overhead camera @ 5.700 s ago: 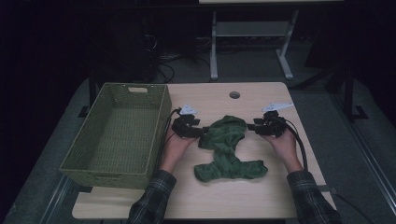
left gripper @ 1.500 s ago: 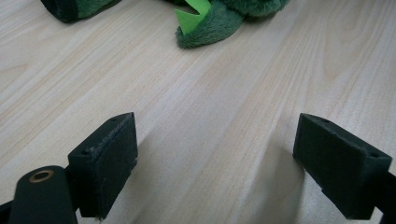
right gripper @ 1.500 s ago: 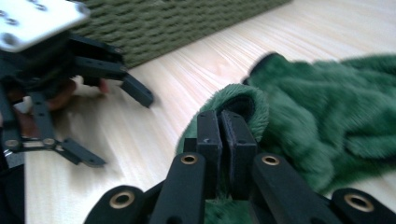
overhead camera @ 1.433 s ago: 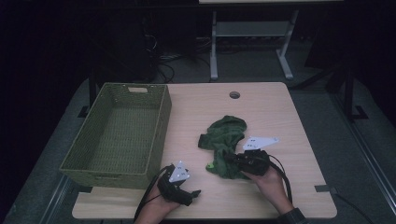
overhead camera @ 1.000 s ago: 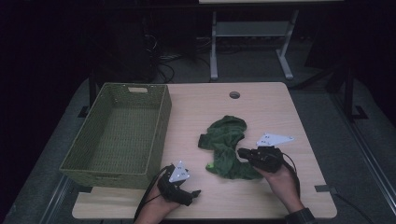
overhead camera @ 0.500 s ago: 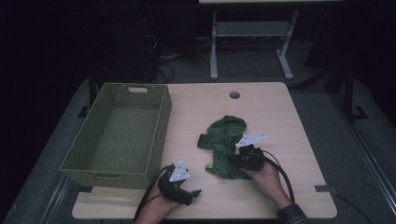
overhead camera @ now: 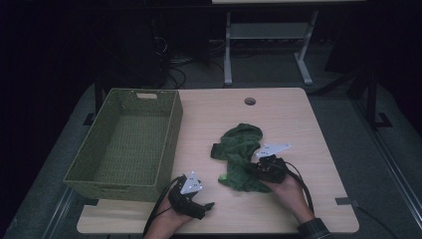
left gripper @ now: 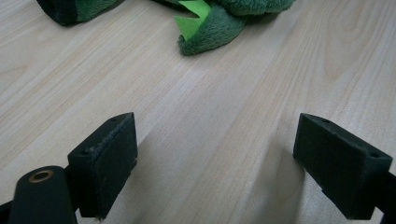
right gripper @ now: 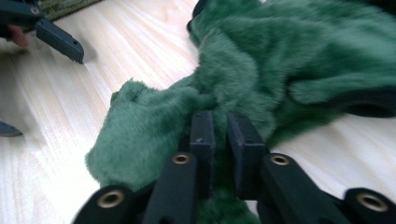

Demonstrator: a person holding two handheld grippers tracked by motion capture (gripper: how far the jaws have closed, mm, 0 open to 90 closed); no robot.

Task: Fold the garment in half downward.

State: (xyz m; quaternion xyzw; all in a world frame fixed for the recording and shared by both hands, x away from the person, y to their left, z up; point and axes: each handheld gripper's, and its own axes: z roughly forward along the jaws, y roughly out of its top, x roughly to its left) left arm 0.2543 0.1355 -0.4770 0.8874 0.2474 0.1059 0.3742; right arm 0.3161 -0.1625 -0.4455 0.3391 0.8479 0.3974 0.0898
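Note:
A green fuzzy cloth (overhead camera: 239, 149) lies crumpled on the wooden table (overhead camera: 298, 124), right of the middle. My right gripper (overhead camera: 251, 169) sits at the cloth's near right edge. In the right gripper view its jaws (right gripper: 220, 126) stand a narrow gap apart with a fold of green cloth (right gripper: 280, 60) pinched between them; they have just been opening slightly. My left gripper (overhead camera: 206, 206) rests open near the front edge, apart from the cloth. In the left gripper view its pads (left gripper: 105, 158) are wide apart over bare wood, with the cloth's edge (left gripper: 210, 32) and a light-green tag (left gripper: 194, 16) farther off.
A green woven basket (overhead camera: 174, 124) with nothing in it stands on the table's left side, close behind the left gripper. A round cable hole (overhead camera: 250, 101) sits near the table's far edge. The other hand's gripper (right gripper: 56, 39) shows at the upper left of the right gripper view.
The right gripper has moved left and down onto the near part of the cloth. The left gripper has stayed where it was.

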